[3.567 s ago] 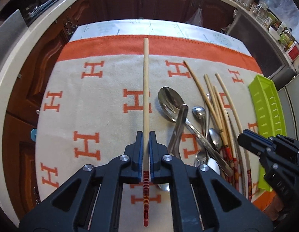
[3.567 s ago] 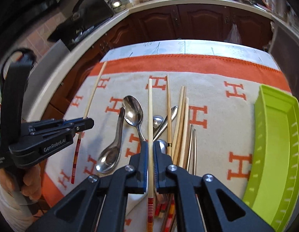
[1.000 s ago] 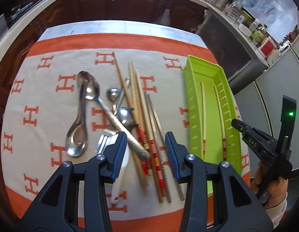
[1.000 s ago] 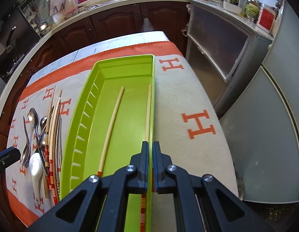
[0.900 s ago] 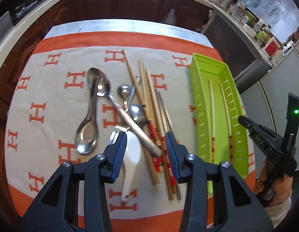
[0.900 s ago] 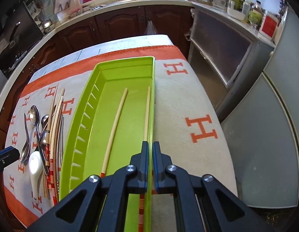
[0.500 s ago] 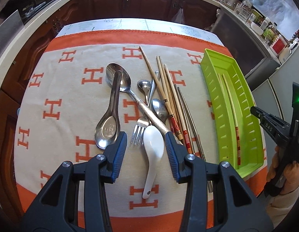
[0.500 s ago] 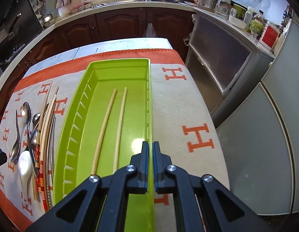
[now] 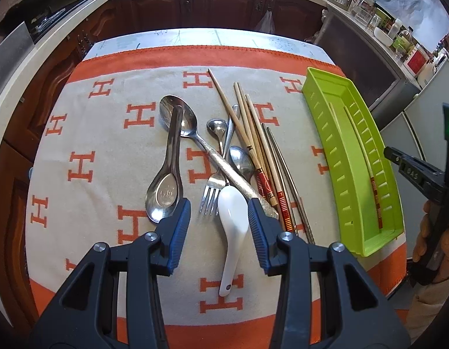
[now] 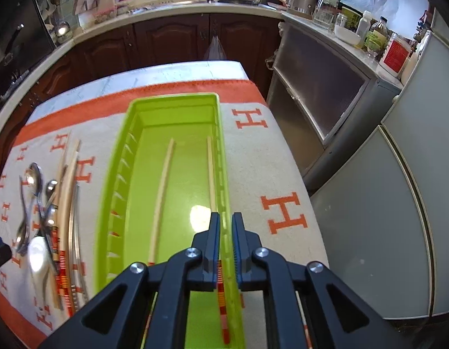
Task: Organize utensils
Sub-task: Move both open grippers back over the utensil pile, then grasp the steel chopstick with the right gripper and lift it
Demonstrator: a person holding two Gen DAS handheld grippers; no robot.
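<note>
A lime green tray [image 9: 332, 133] sits at the right of the cloth and holds two pale chopsticks [image 10: 162, 192] with red-striped ends. My left gripper [image 9: 219, 212] is open and empty above a white ceramic spoon [image 9: 231, 218], beside a fork [image 9: 213, 192], metal spoons [image 9: 166, 186] and several chopsticks [image 9: 253, 142]. My right gripper [image 10: 224, 232] hangs over the tray's right wall [image 10: 224, 192] with its jaws slightly parted; the right chopstick [image 10: 210, 171] lies loose below it. It also shows in the left wrist view [image 9: 413, 171].
An orange and beige cloth [image 9: 108, 157] with H marks covers the table. Dark wood cabinets [image 10: 172, 40] stand behind. A steel cabinet [image 10: 326, 93] and grey fridge [image 10: 399, 203] are close on the right, past the table's edge.
My right gripper let go of its chopstick, which now lies in the tray, and its jaws have parted a little. My left gripper moved left over the utensil pile, still open.
</note>
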